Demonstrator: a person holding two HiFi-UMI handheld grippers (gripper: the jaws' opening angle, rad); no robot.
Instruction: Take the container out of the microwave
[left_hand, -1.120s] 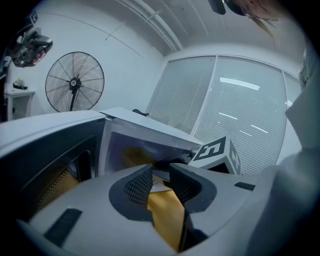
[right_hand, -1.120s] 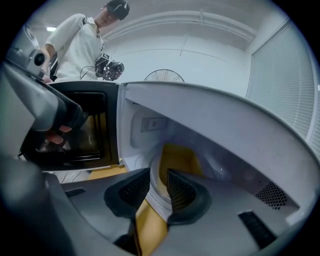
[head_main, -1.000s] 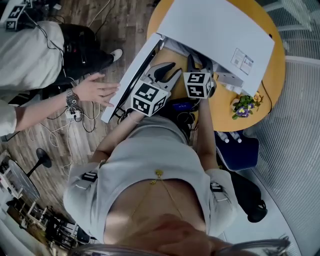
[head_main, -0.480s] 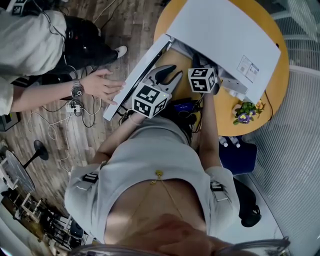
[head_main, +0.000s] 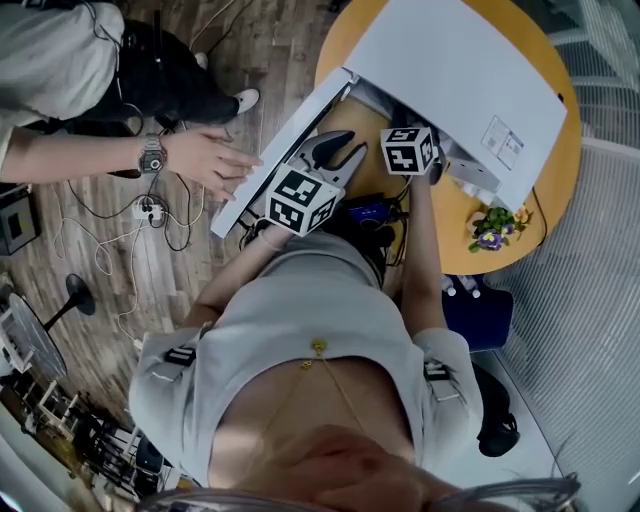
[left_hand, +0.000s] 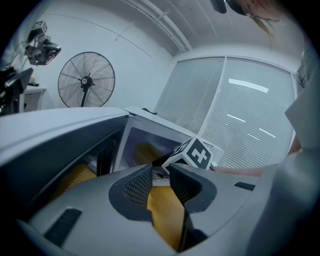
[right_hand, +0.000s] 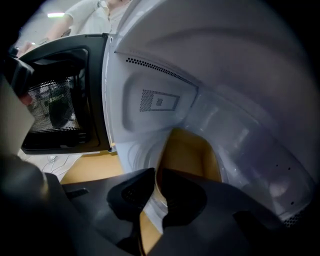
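The left gripper (left_hand: 160, 172) hangs just outside the microwave (head_main: 470, 70), over the near edge of the round yellow table (head_main: 545, 190). Its jaws are parted, with nothing but table top showing in the gap. The right gripper (right_hand: 157, 175) sits just beyond and to the right of it. Only its marker cube shows in the head view, because the jaws reach into the oven's mouth. In the right gripper view those jaws are clamped together on the thin near rim of the container (right_hand: 235, 140) — a clear plastic tub with something yellow-brown showing in it. The container stands inside the white cavity, toward its right side.

The microwave door (head_main: 275, 165) is swung wide open to the left and juts past the table's left edge. Another person's hand (head_main: 205, 160), with a watch (head_main: 152, 155) on the wrist, rests flat against the door's outer face.

Farther right, a small bunch of flowers (head_main: 490, 225) sits near the table's right edge, beside the microwave's corner. In the left gripper view, a pedestal fan (left_hand: 86, 80) stands well back — against the white wall.
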